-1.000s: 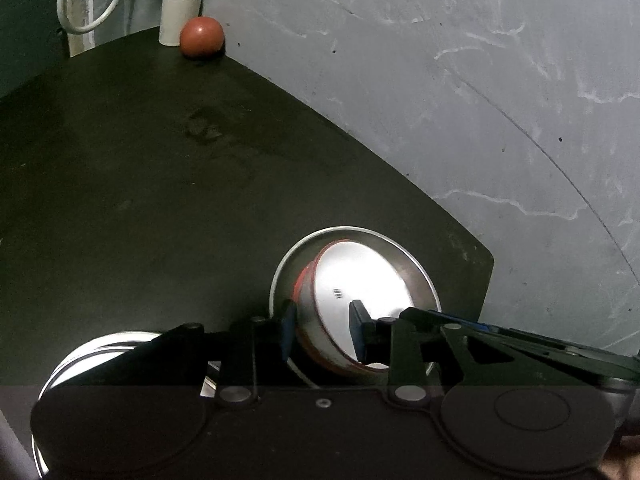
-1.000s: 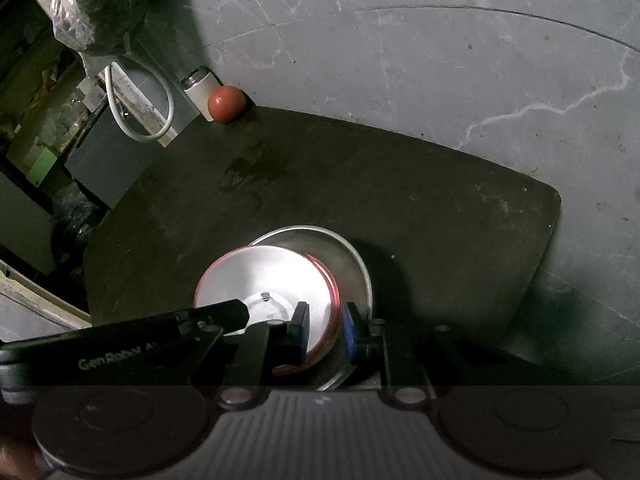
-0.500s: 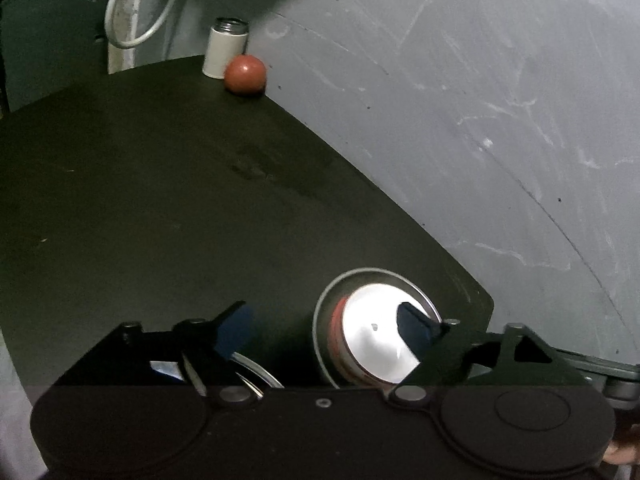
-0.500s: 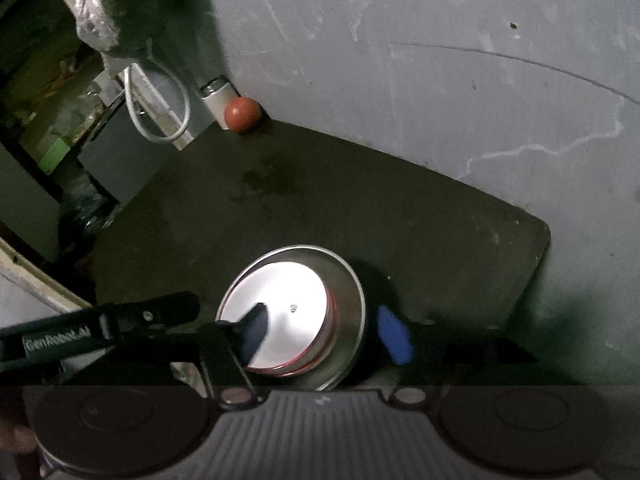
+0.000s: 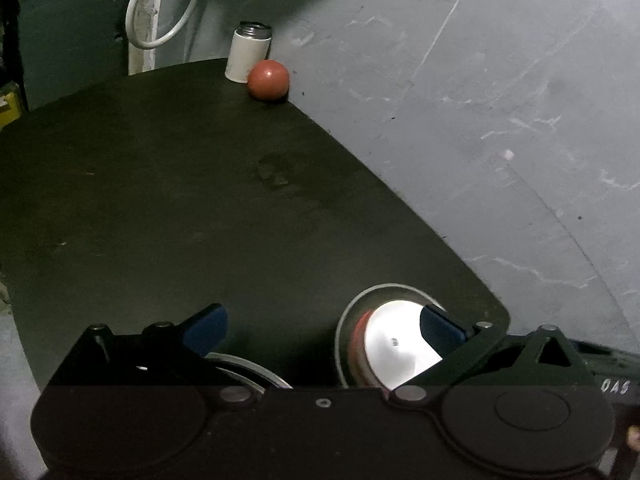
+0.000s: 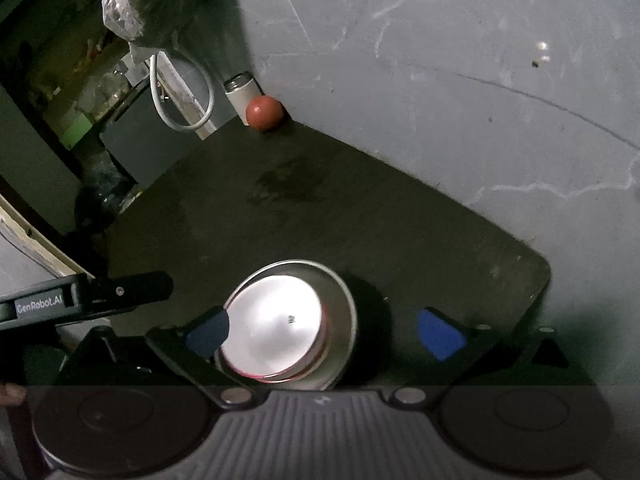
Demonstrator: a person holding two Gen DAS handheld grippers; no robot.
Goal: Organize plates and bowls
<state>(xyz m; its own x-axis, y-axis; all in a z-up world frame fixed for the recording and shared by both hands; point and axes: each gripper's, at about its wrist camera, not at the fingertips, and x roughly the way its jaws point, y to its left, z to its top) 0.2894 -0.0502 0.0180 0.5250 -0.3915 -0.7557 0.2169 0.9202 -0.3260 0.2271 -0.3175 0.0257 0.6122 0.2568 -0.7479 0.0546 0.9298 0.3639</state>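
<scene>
Now both claws hang spread wide above the dark rounded tabletop [image 6: 400,216], holding nothing — the left gripper [image 5: 322,326] and the right gripper [image 6: 326,332] each show their blue pads far apart. Between them, near the table's front corner, the red-sided bowl with a shiny white base [image 6: 276,324] sits upside down inside the wider silver metal plate [image 6: 344,296], and another pale plate rim [image 5: 248,368] peeks out under the left claw. Well away at the far edge, a small red ball [image 5: 268,79] touches a white cylindrical can [image 5: 247,56] — beside a looped white cable [image 5: 160,12].
</scene>
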